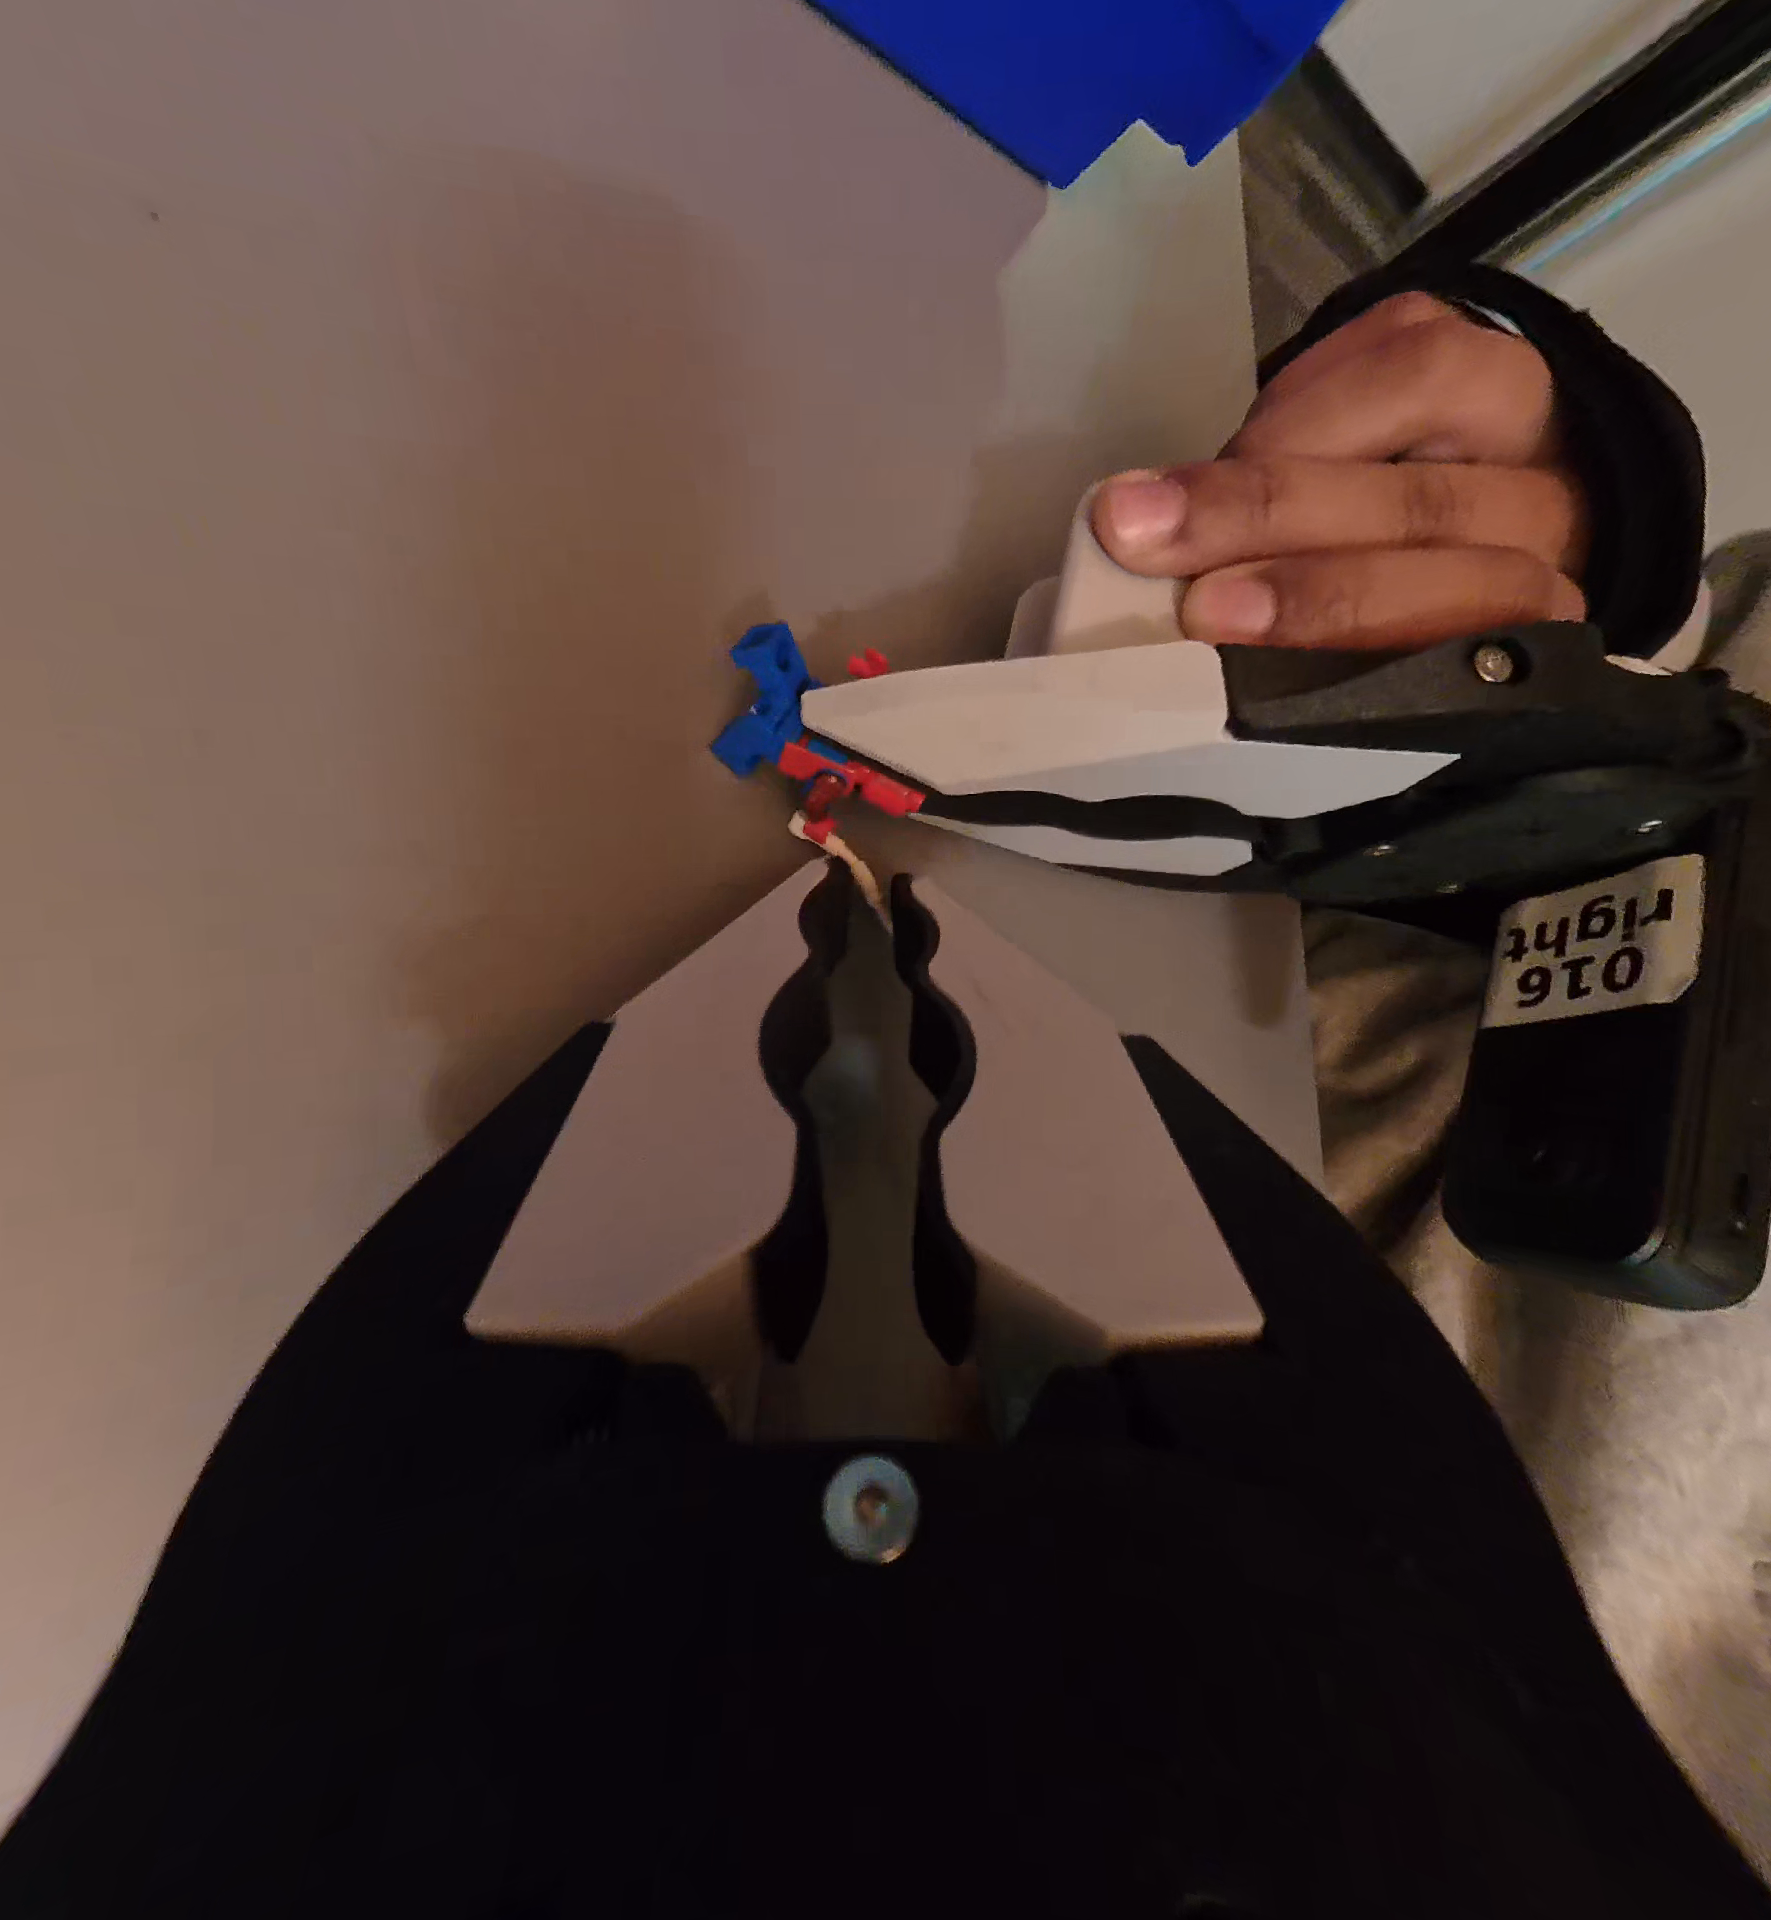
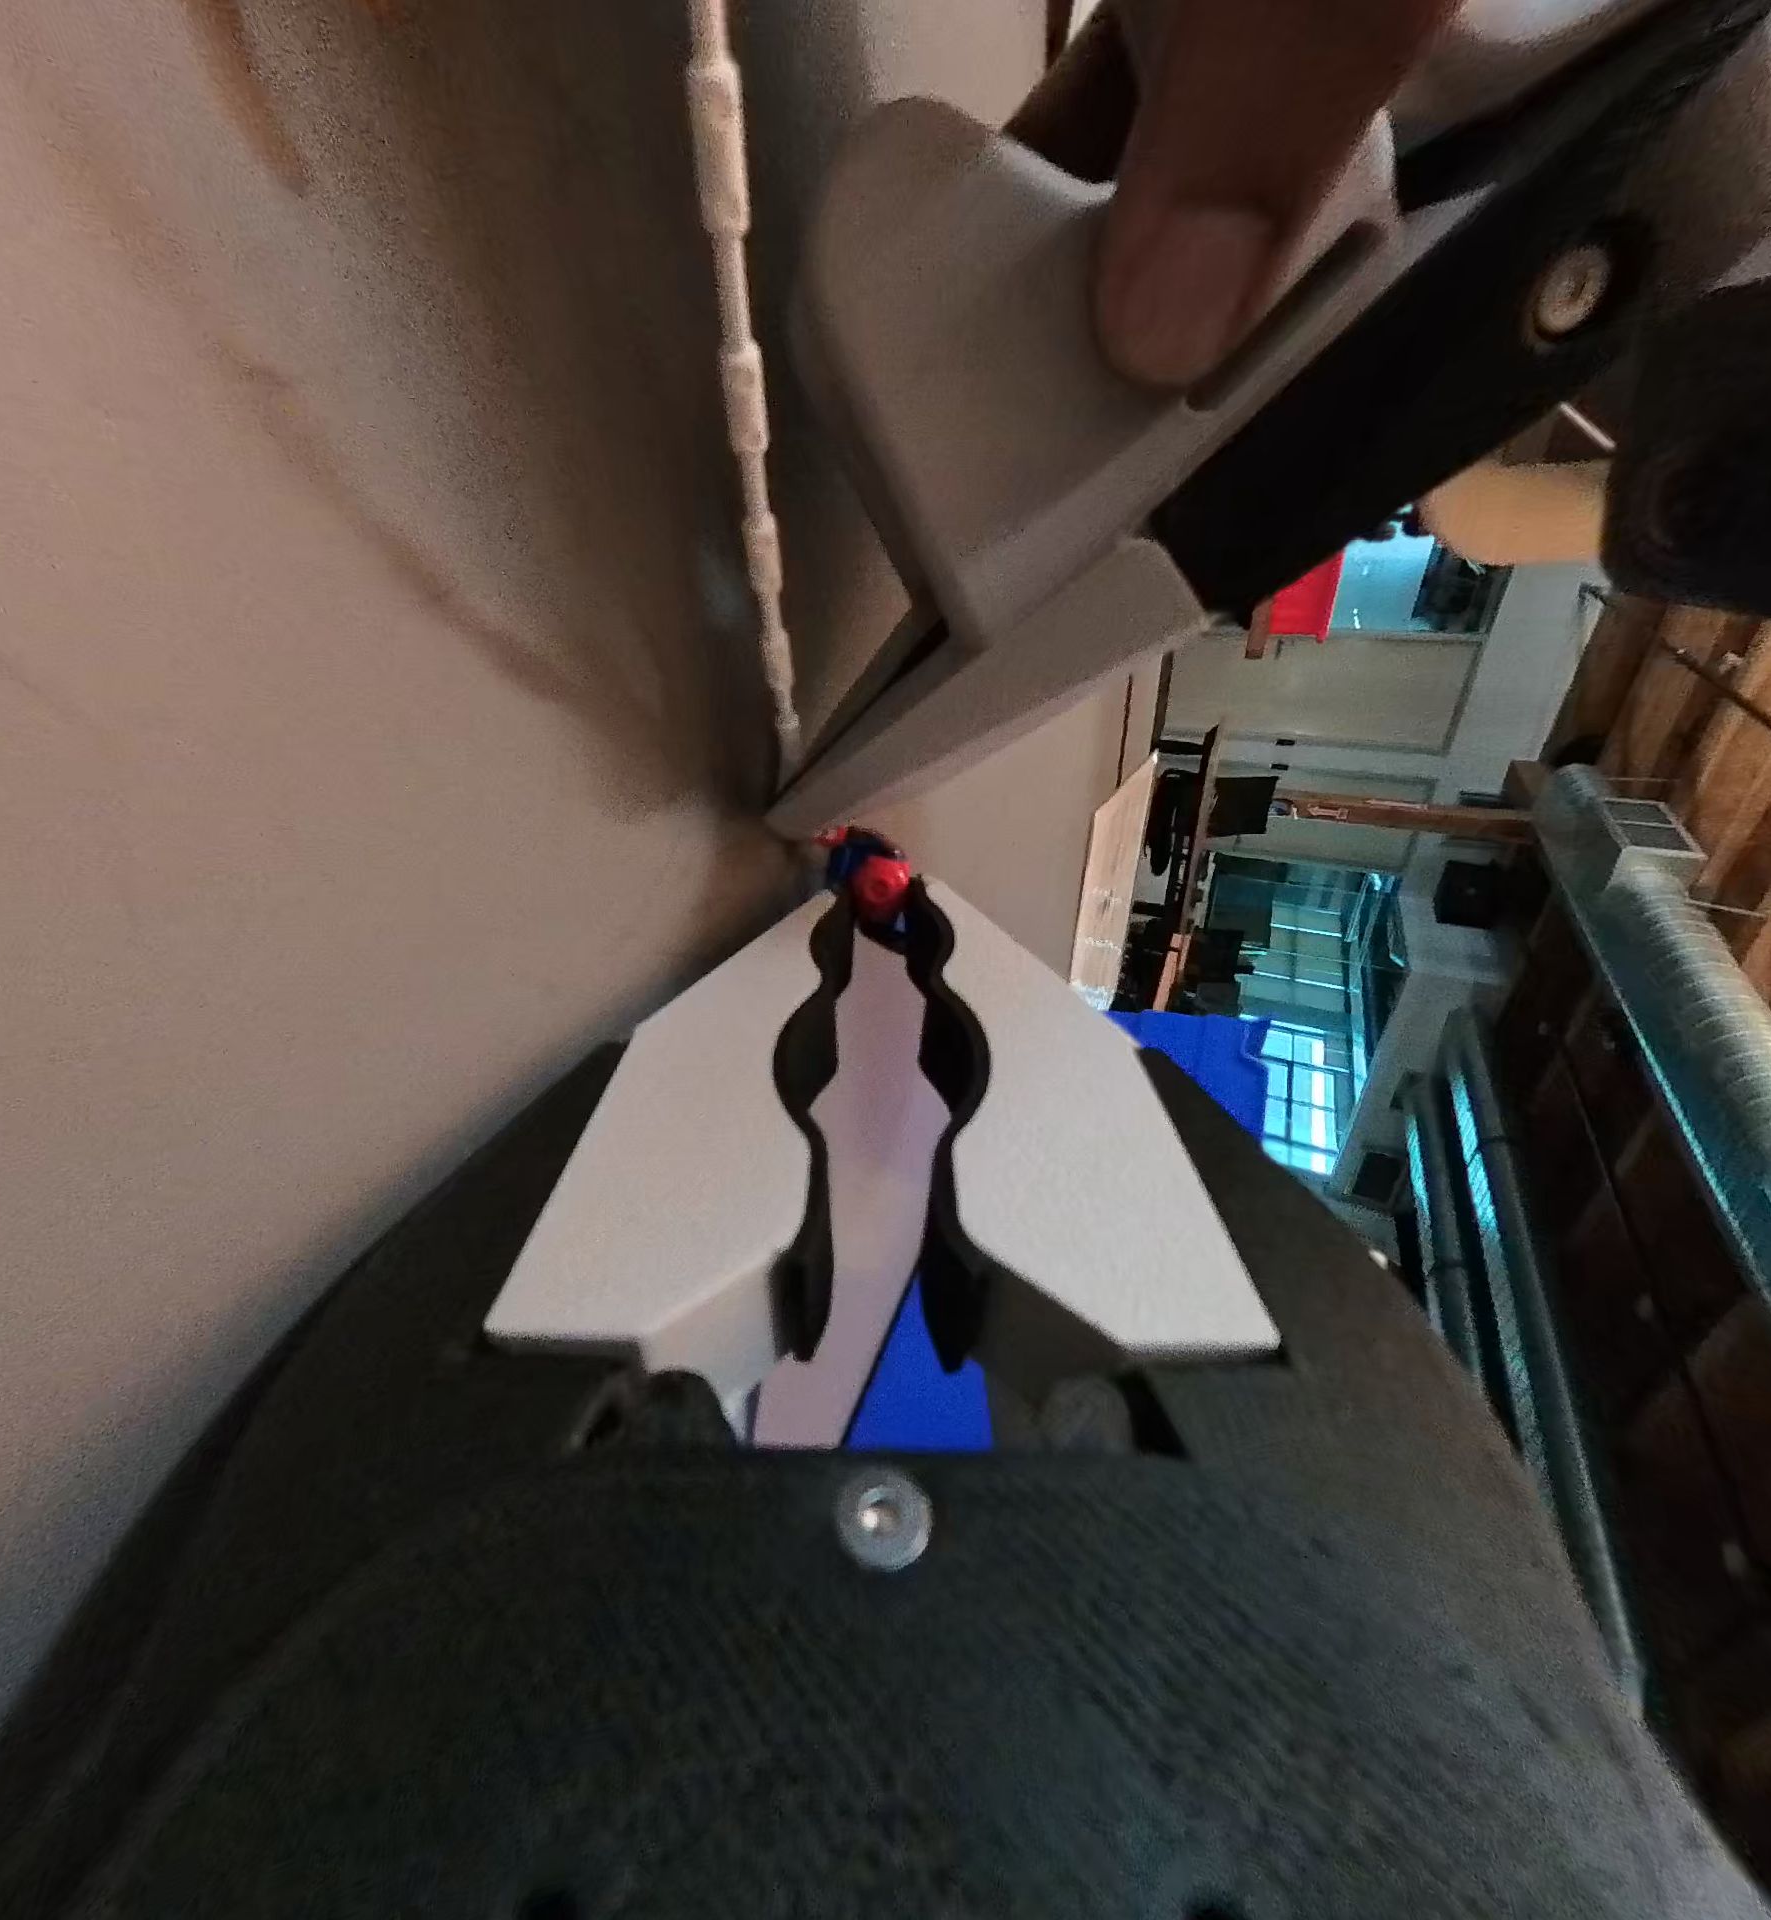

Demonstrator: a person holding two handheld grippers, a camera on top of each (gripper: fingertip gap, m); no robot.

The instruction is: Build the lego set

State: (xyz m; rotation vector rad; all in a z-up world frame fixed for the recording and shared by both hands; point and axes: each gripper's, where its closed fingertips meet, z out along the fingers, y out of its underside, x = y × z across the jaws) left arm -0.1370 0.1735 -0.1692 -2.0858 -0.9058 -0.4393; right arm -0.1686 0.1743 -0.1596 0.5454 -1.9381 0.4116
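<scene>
The right tool (image 1: pixel 865 774) came in from the side, clamped on a small blue-and-red lego assembly (image 1: pixel 787 727) held in the air well above the pale desk (image 1: pixel 341 520). The left tool (image 1: pixel 865 888) sat just beneath it, pinched together on a thin white piece (image 1: pixel 839 850). I judged the risk to lie in that tiny piece: pushed off-axis, it could twist out of the tips and drop, or lever the assembly loose.
</scene>
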